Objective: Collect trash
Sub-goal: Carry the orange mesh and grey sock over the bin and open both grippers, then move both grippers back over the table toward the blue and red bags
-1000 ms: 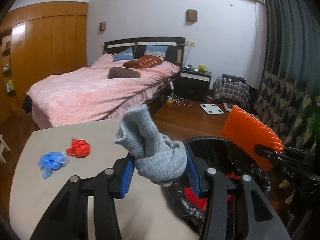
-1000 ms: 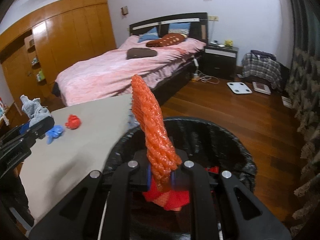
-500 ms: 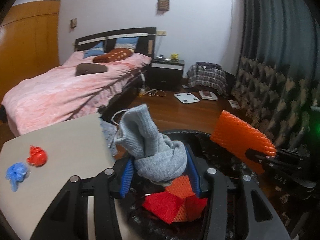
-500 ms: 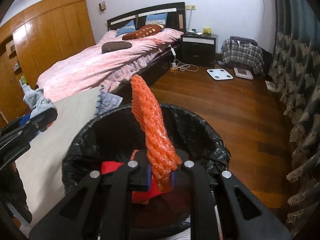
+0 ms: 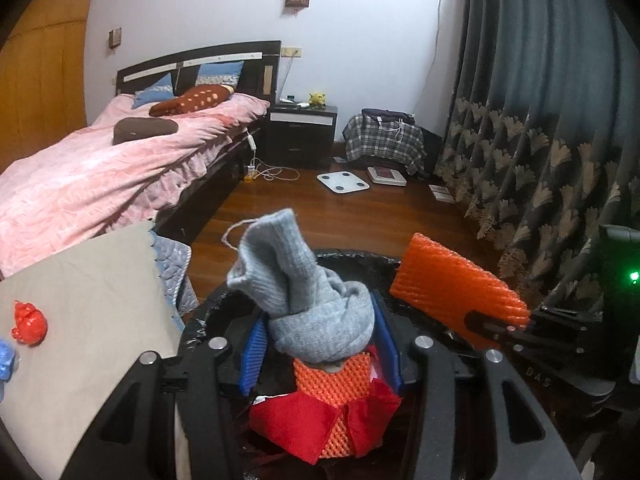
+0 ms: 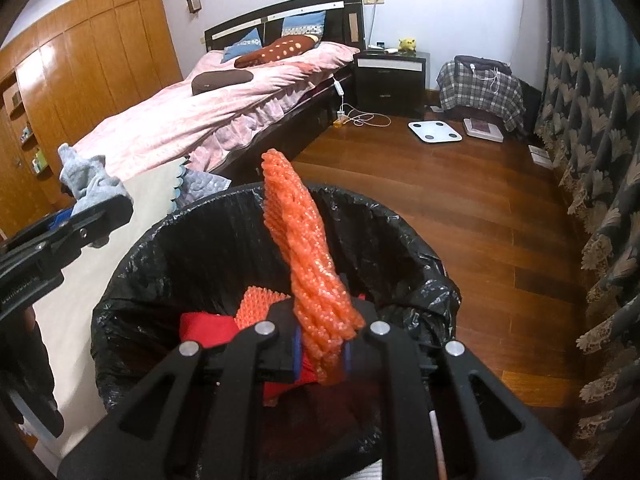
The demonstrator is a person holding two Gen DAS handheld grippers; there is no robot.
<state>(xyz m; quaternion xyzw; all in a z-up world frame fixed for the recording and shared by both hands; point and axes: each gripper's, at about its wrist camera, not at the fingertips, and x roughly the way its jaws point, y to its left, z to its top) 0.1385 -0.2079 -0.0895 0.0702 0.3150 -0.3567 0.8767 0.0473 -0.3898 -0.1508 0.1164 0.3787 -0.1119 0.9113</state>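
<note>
At nine o'clock a crumpled red plastic scrap point(image 5: 29, 322) lies on the beige table point(image 5: 92, 300). The left gripper point(image 5: 318, 336) pinches a bunched grey knitted sock point(image 5: 308, 300) over the black-lined bin point(image 6: 208, 248). At three o'clock, the right gripper point(image 6: 322, 354) is opening, orange foam netting point(image 6: 304, 256) between its pads.

grey knit sock point(image 5: 316, 300): bunched, upright, above bin | orange foam net point(image 6: 308, 264): long, standing tilted over bin | black-lined bin point(image 6: 168, 248): holds red and orange scraps | red wad point(image 5: 29, 322), blue wad point(image 5: 6, 358): on table point(image 5: 88, 300)
</note>
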